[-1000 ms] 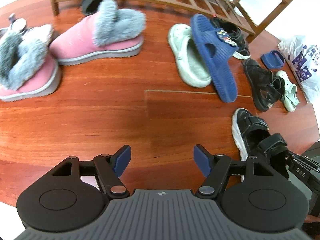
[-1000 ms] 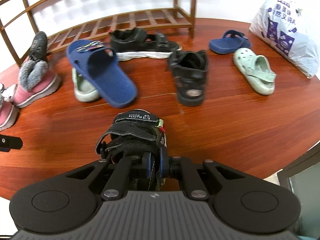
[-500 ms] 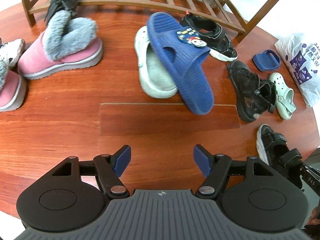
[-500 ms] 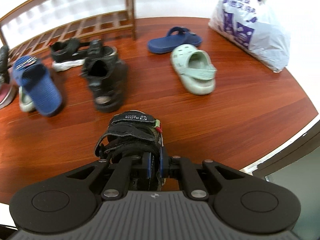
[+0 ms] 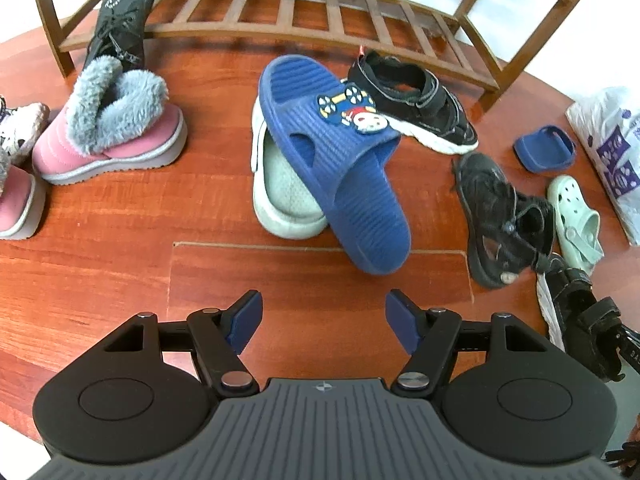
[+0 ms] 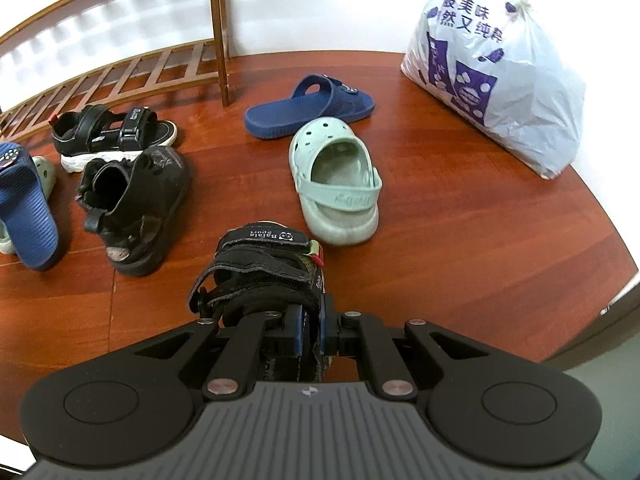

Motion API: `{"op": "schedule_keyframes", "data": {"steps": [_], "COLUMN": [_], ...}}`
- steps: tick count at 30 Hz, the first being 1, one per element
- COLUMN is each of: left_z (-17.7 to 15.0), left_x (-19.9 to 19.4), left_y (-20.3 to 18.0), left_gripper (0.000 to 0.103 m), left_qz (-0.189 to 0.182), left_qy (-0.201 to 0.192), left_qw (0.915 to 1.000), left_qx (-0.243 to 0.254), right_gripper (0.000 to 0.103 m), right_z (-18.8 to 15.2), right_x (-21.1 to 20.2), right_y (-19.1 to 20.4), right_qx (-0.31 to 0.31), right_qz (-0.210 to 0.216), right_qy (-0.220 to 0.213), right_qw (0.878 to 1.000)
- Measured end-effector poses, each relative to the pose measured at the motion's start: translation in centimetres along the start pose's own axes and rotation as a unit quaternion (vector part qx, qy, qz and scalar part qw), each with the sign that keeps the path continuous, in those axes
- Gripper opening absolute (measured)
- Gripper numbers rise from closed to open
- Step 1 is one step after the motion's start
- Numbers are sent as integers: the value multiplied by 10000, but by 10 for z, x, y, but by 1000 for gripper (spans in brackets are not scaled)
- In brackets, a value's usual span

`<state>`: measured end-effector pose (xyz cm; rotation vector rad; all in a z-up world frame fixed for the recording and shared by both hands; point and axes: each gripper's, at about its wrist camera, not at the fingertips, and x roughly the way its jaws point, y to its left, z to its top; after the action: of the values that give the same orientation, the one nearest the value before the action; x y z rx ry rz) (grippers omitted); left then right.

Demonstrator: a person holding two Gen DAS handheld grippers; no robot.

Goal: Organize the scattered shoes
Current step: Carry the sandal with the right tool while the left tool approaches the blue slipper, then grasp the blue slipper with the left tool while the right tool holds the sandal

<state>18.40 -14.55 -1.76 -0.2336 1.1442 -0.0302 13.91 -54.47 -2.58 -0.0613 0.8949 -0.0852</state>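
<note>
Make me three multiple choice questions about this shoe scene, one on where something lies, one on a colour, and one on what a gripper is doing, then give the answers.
1. Where does the big blue slipper with the cartoon badge lie?
A. On the rack shelf
B. Partly on top of a pale green clog
C. Inside the plastic bag

2. What colour are the fur-lined boots?
A. Pink
B. Yellow
C. Brown

3. What is the state of the right gripper?
A. Open above the floor
B. Shut on nothing
C. Shut on a black strap sandal

Answers: 1 B, the slipper slants across the clog in the left wrist view. 2 A, pink uppers with grey fur. 3 C, the fingers pinch the sandal's heel part in the right wrist view.
</note>
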Motion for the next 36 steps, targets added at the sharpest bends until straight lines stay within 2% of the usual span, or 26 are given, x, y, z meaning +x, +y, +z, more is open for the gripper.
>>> {"op": "schedule_keyframes", "data": {"steps": [10,12,13,14,18,22,27,31,36], "left_z": [11,13,13,14,19,26,36,42,47], "left_x": [5,8,9,11,17,26,40,46,53], "left_y": [-10,-11,-12,-13,-16,-19,-16,-16,-13], "left_gripper": [69,65,64,63,62,56,38,32,17], "left_qz": [180,197,206,214,256,329,356,323,348], "left_qy": [-179,-193,-200,-206,-264,-315,-244,-265,-386], "left_qw": [9996,9996,9995,9995,9993,9989,9989,9988,9979], "left_qx": [-107,-98,-94,-96,-66,-47,-187,-254,-375], "right_gripper": [15,28,42,49,50,68,68,68,70], "right_z": [6,6,7,7,8,10,11,12,9], "right_x": [-10,-13,-14,-16,-21,-27,-43,-51,-52], "right_y": [-13,-15,-16,-17,-22,-27,-21,-26,-33], "right_qx": [-55,-62,-66,-69,-83,-98,-111,-92,-20], "right_qz": [189,227,247,266,343,421,465,400,295], "right_qy": [-105,-128,-140,-152,-198,-245,-305,-358,-302], "right_qw": [9998,9996,9996,9995,9992,9988,9984,9985,9991]}}
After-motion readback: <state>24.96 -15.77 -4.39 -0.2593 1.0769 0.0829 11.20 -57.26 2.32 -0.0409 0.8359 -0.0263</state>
